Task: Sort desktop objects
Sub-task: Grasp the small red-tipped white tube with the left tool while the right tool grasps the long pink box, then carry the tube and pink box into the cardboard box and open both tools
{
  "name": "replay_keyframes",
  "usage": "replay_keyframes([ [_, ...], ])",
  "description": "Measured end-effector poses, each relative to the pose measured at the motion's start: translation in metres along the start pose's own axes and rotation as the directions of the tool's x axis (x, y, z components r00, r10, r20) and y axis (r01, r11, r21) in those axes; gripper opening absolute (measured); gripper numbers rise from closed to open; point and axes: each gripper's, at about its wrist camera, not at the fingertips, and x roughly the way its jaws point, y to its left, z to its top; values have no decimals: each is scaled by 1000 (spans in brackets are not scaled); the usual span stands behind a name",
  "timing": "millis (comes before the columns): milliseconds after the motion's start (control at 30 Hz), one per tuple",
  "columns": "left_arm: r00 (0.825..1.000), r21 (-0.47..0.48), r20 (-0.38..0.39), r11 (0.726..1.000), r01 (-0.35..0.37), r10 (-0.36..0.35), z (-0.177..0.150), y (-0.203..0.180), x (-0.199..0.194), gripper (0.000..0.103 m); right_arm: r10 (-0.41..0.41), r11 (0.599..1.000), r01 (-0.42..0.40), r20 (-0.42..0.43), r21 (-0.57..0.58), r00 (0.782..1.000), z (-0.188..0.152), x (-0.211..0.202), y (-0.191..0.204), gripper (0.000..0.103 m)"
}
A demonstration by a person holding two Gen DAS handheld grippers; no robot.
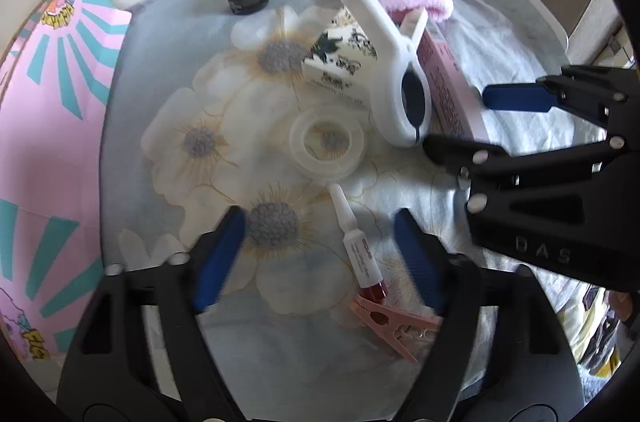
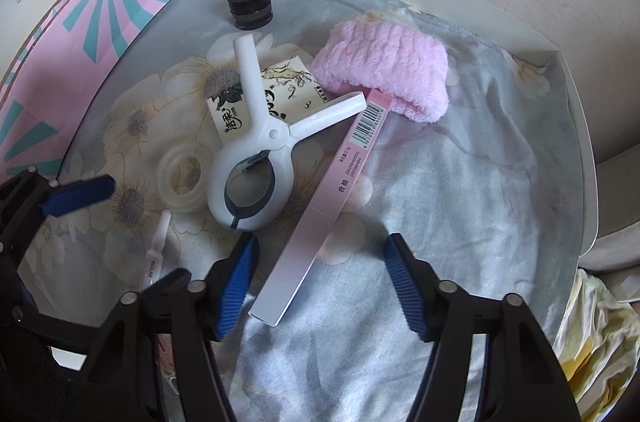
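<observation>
Left wrist view: our left gripper [image 1: 320, 254] jaws spread, straddling vial [image 1: 356, 246] on floral cloth [image 1: 180, 82], untouched. Right wrist view: our right gripper [image 2: 320, 282] jaws spread around pink box [image 2: 320, 218], pads clear.

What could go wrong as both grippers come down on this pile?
1. The left gripper straddles the small vial, whose red cap touches the pink clothespin; closing may nudge or catch both.
2. The right gripper straddles the long pink box, whose far end lies under the white spring clamp handle and the pink towel; lifting could drag them.
3. The grippers sit close and could collide.
</observation>
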Motion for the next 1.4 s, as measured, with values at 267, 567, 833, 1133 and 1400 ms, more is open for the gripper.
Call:
replay_keyframes([
  [267, 999, -17, 39, 1000, 12, -11, -12, -3, -9, 35, 0, 1000, 0, 34, 7, 999, 0, -2, -5, 43],
  [567, 995, -61, 43, 994, 90, -88, -13, -7, -12, 12, 7, 999, -10, 52, 48, 999, -3, -7, -19, 18],
  [833, 991, -95, 49, 987, 131, -126, -6, -7, -10, 10, 9, 997, -15, 77, 69, 997, -4, -15, -24, 13],
  [1133, 988, -70, 77, 987, 142, -137, 8, -12, -24, 10, 22, 994, -32, 98, 102, 995, -7, -24, -28, 13],
  [1400, 985, -52, 92, 987, 153, -147, 22, -13, -43, 10, 39, 989, -55, 119, 135, 992, -18, -40, -37, 13],
])
